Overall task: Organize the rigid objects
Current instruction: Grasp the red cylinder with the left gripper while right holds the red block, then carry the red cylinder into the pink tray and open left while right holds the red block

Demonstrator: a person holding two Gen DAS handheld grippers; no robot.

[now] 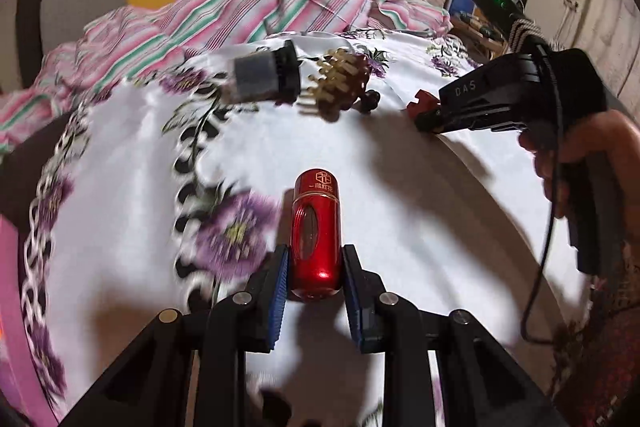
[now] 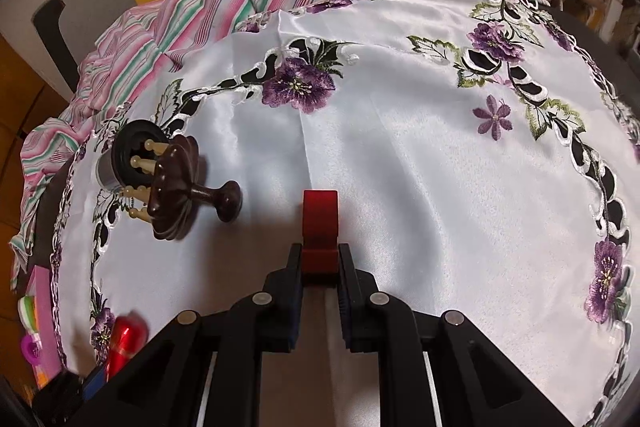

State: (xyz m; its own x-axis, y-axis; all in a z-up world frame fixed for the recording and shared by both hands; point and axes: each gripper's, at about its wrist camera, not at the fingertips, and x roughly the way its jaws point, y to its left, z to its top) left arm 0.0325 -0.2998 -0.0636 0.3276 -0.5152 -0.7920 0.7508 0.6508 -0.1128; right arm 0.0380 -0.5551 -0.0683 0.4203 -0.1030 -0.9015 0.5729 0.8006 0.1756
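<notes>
The left gripper (image 1: 316, 279) was clamped on a red metal capsule (image 1: 317, 235), its blue pads (image 1: 280, 287) pressing both sides near the capsule's rounded lower end. The capsule was a small container with an oval window in its side; what was behind the window could not be made out. Its long axis ran straight ahead along the fingers, with the capped end bearing gold print pointing away from the camera, above the white tablecloth (image 1: 400, 187).

The right gripper (image 2: 320, 263) was closed on a red block (image 2: 319, 227), held between the fingertips with its notched far end sticking out forward over the cloth. In the left view that gripper came in from the right, carried by a hand (image 1: 580, 155) with a black cable hanging below it.

Farther across the table lay a black-capped jar (image 1: 264, 77) on its side, its open dark end facing the right camera. Just beside it, touching or nearly so, lay a dark wooden head massager (image 2: 176, 183), tipped over with its pale pegs toward the jar and its knob handle pointing toward the red block. The space between both grippers and these two things was bare cloth with purple embroidered flowers (image 2: 298, 85).

Behind the table was a rumpled striped cloth (image 1: 256, 3). At the left edge a pink box (image 2: 42, 307) showed.
</notes>
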